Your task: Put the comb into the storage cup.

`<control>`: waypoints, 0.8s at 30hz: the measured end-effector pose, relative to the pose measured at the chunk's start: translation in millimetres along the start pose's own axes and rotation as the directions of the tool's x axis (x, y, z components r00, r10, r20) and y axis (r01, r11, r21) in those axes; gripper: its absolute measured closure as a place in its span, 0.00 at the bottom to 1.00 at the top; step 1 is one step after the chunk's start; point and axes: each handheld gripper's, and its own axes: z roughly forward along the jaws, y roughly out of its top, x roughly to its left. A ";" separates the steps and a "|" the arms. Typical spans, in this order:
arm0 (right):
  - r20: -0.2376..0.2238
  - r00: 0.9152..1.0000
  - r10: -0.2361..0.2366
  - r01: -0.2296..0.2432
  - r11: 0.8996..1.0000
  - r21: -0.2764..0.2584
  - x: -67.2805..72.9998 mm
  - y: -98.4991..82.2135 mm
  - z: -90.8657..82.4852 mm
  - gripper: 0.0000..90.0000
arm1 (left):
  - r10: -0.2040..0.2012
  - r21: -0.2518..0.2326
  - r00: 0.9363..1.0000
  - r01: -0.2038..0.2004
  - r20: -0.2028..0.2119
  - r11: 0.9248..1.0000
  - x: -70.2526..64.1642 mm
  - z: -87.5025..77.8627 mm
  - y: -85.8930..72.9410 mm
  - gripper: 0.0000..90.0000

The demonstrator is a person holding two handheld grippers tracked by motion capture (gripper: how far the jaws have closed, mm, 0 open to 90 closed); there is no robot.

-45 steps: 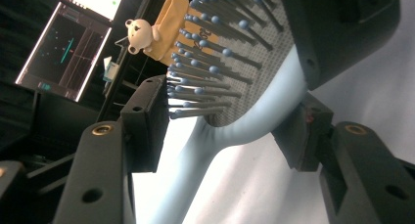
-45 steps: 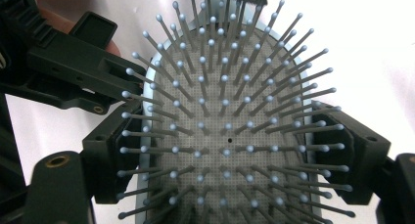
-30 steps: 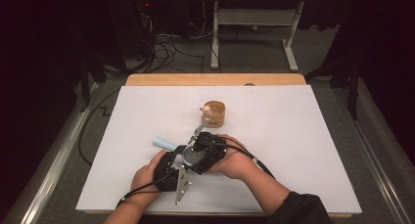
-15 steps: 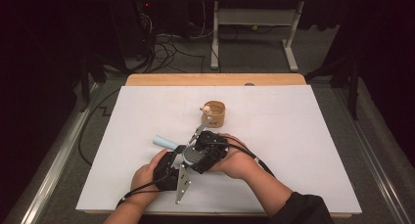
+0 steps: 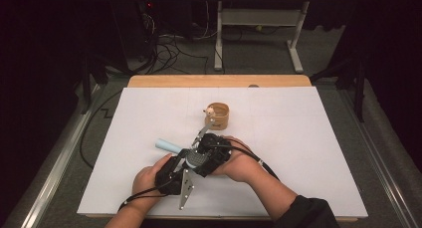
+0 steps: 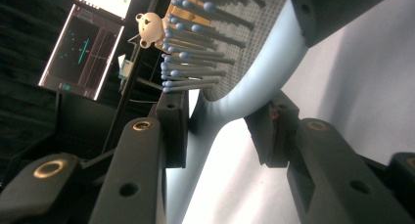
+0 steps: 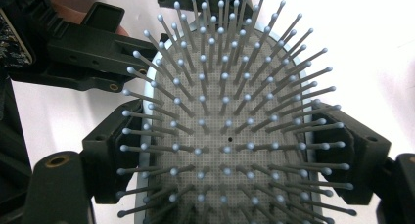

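Table (image 5: 318, 153): the white top carries everything; your two hands work close to its near edge, a little left of the middle.
Hairbrush (image 7: 230, 136): pale blue, with grey ball-tipped bristles. It is held up off the table between both tools, above that near-edge spot. In the high view the handle (image 5: 168, 146) pokes out to the left.
Right gripper (image 7: 235, 150): you have it clamped across the brush head, one pad on each rim. It looks like the steady hold that keeps the bristles facing its camera.
Left gripper (image 6: 222, 131): its jaws have just been closing on the neck where handle meets head. The left pad lies against the neck, the right pad stands a little apart, so the grip isn't made. I'd judge you mean to take the brush over by the handle.
Wooden ring (image 5: 218, 115): it stands towards the far edge, near the middle, well apart from your hands.
Bear figure (image 6: 149, 28): a small white one perched on that ring.
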 end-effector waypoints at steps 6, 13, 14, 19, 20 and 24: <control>-0.004 1.000 0.000 0.000 1.000 -0.003 -0.3 0.0 -0.9 0.23 | 0.036 0.008 0.999 -0.036 -0.018 0.999 -1.4 -0.4 0.6 0.73; -0.010 1.000 0.011 -0.011 1.000 -0.008 -0.7 0.5 -3.5 0.22 | 0.055 0.019 0.998 -0.055 -0.020 0.998 -1.6 -0.2 0.7 0.77; -0.010 1.000 0.011 -0.011 1.000 -0.008 -0.7 0.5 -3.5 0.22 | 0.055 0.019 0.998 -0.055 -0.020 0.998 -1.6 -0.2 0.7 0.78; -0.015 1.000 0.013 -0.013 1.000 -0.018 -1.4 0.5 -6.0 0.22 | 0.067 0.024 0.997 -0.066 -0.023 0.998 -2.5 -0.1 0.9 0.81; -0.016 1.000 0.011 -0.012 1.000 -0.023 -1.6 0.5 -6.6 0.22 | 0.071 0.024 0.997 -0.071 -0.023 0.997 -3.0 0.0 1.0 0.81; -0.021 1.000 0.012 -0.013 0.999 -0.031 -2.3 0.6 -9.7 0.22 | 0.075 0.023 0.997 -0.075 -0.025 0.997 -3.1 -0.2 1.3 0.84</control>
